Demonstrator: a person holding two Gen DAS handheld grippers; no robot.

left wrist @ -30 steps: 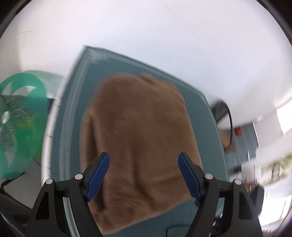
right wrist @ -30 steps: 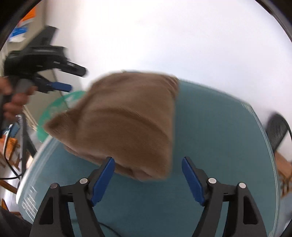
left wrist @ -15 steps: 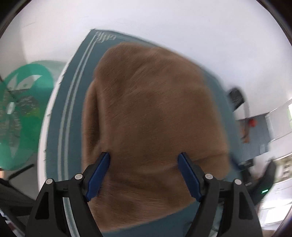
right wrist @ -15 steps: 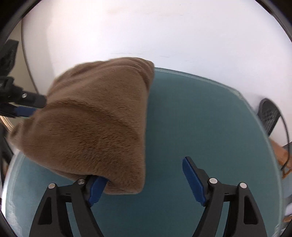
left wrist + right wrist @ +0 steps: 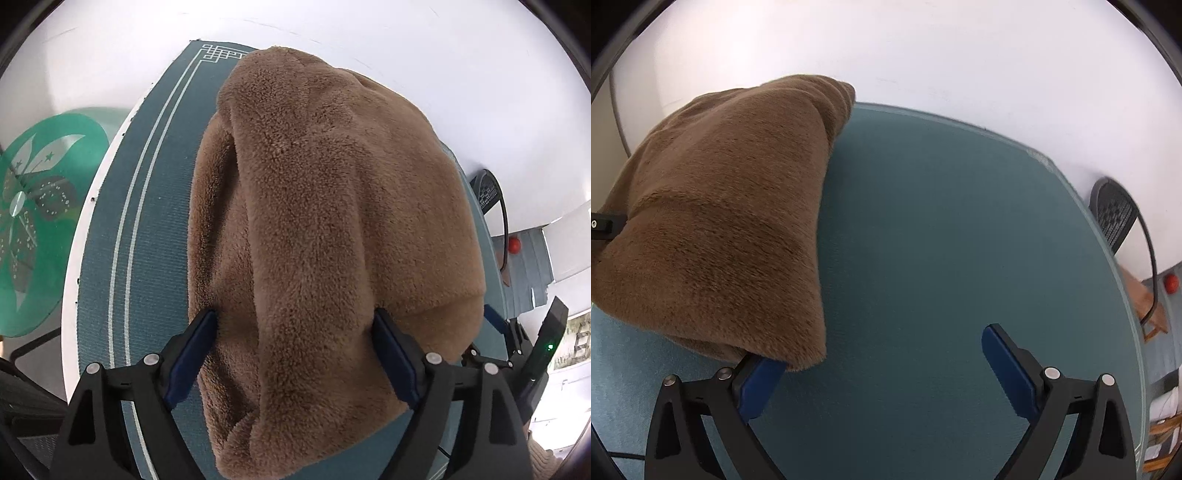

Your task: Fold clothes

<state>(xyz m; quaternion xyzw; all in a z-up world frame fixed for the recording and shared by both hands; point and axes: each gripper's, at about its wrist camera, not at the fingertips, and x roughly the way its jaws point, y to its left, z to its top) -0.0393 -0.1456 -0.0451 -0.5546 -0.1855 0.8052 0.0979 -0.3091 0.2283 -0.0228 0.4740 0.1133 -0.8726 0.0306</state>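
Observation:
A folded brown fleece garment (image 5: pixel 325 221) lies on a teal mat (image 5: pixel 140 229) on a white round table. My left gripper (image 5: pixel 295 354) is open, its blue pads on either side of the garment's near part. In the right wrist view the garment (image 5: pixel 720 218) lies at the left on the mat (image 5: pixel 942 240). My right gripper (image 5: pixel 882 354) is open; its left fingertip (image 5: pixel 761 376) sits under the garment's near right corner, and its right fingertip (image 5: pixel 1008 358) is over bare mat.
A green round side table (image 5: pixel 33 221) stands left of the table. A black mesh chair (image 5: pixel 1115 218) and a red ball (image 5: pixel 1171 282) are at the far right. A white wall is behind. The right gripper's body (image 5: pixel 532 350) shows at the left view's right edge.
Both grippers have moved closer and lower onto the garment. It now fills the left view between the pads, and the right gripper's left finger has slipped under its corner.

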